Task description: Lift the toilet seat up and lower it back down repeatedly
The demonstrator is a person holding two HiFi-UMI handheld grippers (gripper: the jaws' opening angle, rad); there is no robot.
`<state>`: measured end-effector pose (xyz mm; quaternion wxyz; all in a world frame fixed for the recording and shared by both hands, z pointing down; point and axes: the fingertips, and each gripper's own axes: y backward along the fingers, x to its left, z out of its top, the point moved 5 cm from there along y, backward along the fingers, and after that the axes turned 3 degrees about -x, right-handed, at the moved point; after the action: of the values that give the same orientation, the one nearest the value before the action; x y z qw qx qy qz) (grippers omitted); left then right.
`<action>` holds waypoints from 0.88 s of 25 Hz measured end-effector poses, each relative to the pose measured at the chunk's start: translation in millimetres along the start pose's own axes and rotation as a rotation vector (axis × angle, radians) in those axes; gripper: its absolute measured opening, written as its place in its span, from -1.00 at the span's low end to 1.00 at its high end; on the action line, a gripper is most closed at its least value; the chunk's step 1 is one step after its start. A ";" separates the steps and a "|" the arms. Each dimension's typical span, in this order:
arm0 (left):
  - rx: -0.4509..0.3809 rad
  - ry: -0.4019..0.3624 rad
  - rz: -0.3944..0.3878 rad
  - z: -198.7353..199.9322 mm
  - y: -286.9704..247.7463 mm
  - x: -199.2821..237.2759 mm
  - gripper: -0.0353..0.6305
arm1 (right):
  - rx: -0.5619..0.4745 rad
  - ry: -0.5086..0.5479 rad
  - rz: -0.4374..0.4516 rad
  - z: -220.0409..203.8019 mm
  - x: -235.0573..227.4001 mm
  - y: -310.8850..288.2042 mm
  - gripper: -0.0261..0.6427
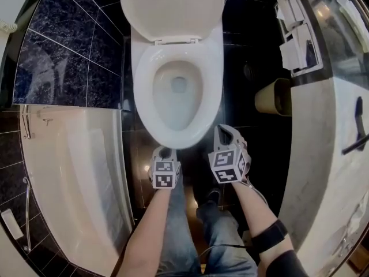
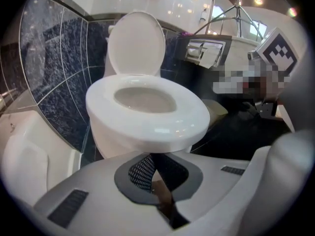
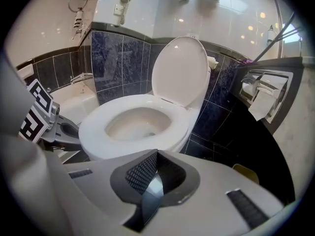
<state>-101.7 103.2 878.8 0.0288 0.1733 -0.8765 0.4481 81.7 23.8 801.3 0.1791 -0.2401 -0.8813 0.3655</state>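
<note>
1. Nearest the camera, the person's forearms and jeans-clad legs stand on dark floor tiles, facing the toilet.
2. The left gripper (image 1: 165, 152) is clenched with nothing between its pads. Its own view shows the tip (image 2: 149, 157) just below the front edge of the seat; contact cannot be confirmed.
3. The right gripper (image 1: 221, 131) is likewise clenched and empty (image 3: 156, 154), beside the bowl's front right and apart from the rim.
4. The toilet seat (image 1: 144, 88) lies flat on the bowl (image 1: 179, 85), fully down, with its front edge (image 2: 152, 124) glossy and rounded. The lid (image 1: 172, 7) stands upright behind it.
5. To one side is a bathtub (image 1: 75, 172); to the other are a tan bin (image 1: 272, 97), a paper holder (image 1: 297, 39) and a counter (image 1: 337, 131).
6. Judged step: the approach to a lift, with no hold yet taken.
7. Hazards:
   - Closed jaws cannot clamp the seat, and a tip hooked underneath could slide off the slick plastic.
   - A hold lost part-way would let the seat slam onto the bowl.
   - An overdriven lift would knock the seat against the lid.
   - The grippers work close together at the front and could collide.
</note>
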 end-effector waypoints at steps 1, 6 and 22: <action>0.022 0.011 0.002 -7.8 -1.0 0.2 -0.93 | 0.004 0.001 0.002 -1.9 0.8 -0.4 -0.87; 0.028 0.021 0.005 -22.1 6.1 0.6 -0.93 | 0.009 0.006 0.002 -2.8 -1.2 -0.4 -0.87; -0.152 -0.060 0.028 122.6 124.5 -18.4 -0.93 | -0.061 -0.049 0.013 97.2 -10.3 97.4 -0.87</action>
<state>-112.7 77.8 705.3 0.0094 0.1719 -0.9108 0.3754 70.9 24.0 663.7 0.1477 -0.2424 -0.8945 0.3455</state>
